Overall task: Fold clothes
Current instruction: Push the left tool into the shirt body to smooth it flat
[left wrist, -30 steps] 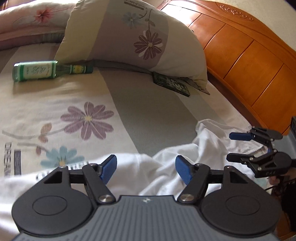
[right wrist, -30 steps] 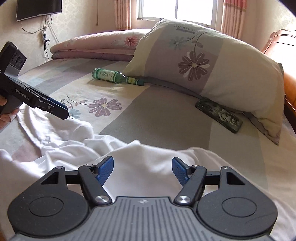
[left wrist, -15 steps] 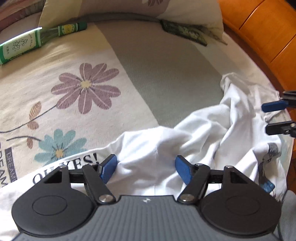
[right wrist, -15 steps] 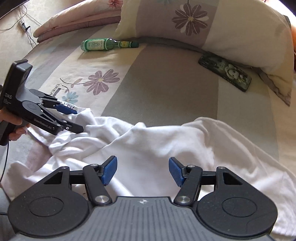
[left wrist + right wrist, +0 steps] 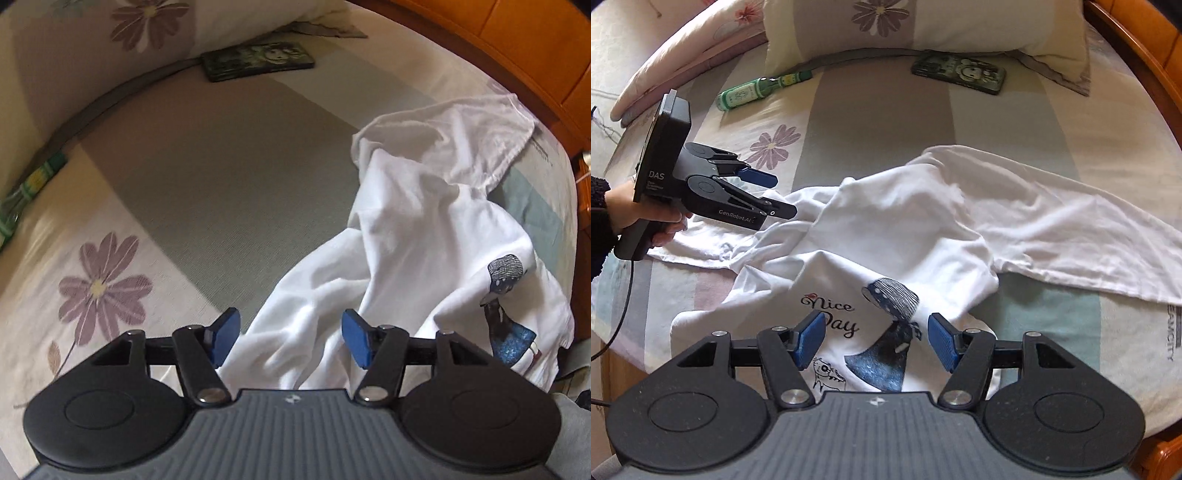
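Overhead, left wrist view: my left gripper (image 5: 291,339) had its blue pads spread wide, nothing between them. White T-shirt (image 5: 424,236) lay crumpled across the right half of the frame, from the upper right down to the bottom centre, one fold running under the gap between my pads. Duck-like print showed at the shirt's lower right edge. Bed sheet (image 5: 229,155) with grey stripe and purple flower filled the left. Phone (image 5: 258,61) in a dark patterned case sat at upper centre, just beside the pillow (image 5: 110,33). Green bottle (image 5: 22,195) barely visible at far left edge, blurred. Wooden bed frame (image 5: 535,48) at upper right.

Right wrist view: my right gripper (image 5: 876,340) also stood wide open, hovering above the shirt's printed front at lower centre; lettering read "Nice Day" beside a figure in a blue dress. T-shirt (image 5: 905,221) sprawled across the middle of the frame, a long rumpled part stretching to the right edge. At left, my left hand (image 5: 635,214) held the left gripper (image 5: 779,195), its fingers apart at the shirt's left edge; could not tell whether they touched cloth. Green bottle (image 5: 753,92) lay at upper left, phone (image 5: 958,74) at upper centre-right against the pillow (image 5: 923,26).
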A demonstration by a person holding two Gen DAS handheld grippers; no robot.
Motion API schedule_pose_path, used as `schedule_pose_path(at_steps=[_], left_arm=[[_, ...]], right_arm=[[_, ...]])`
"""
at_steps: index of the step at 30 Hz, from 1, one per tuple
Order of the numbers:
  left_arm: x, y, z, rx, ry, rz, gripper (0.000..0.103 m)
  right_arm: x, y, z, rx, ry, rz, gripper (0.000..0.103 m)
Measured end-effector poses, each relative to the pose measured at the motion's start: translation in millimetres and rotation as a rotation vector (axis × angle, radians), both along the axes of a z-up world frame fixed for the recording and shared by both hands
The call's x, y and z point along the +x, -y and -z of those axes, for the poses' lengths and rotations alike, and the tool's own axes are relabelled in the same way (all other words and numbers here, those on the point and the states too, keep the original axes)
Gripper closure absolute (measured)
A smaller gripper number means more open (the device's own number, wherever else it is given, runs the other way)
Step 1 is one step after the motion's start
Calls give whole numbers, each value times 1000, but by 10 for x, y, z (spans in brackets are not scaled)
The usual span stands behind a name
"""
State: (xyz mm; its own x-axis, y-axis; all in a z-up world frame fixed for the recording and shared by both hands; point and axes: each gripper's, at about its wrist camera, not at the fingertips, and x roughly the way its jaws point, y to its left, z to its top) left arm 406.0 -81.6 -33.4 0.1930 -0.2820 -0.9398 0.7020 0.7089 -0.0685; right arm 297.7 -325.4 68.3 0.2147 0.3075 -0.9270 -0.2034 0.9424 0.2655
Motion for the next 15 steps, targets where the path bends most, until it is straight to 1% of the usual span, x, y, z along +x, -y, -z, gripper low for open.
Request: schedule_pose_path(at_steps=[2, 7, 9, 11, 13, 15], left_arm=[[22, 140, 42, 36, -8, -15, 44], [16, 337, -23, 161, -24, -108, 44], [51, 357, -35, 168, -50, -164, 44], [60, 418, 0, 193, -41, -131, 44], [67, 484, 40, 222, -27, -89, 45], [8, 552, 88, 239, 9, 45, 49]], right_arm=[[2, 149, 4, 21, -16, 15, 37], [112, 500, -78, 96, -18, 4, 37], [155, 640, -111, 126, -18, -1, 37], [193, 767, -109, 144, -11, -9, 37], [218, 871, -16, 157, -32, -3, 37], [240, 973, 91, 171, -58, 5, 37]])
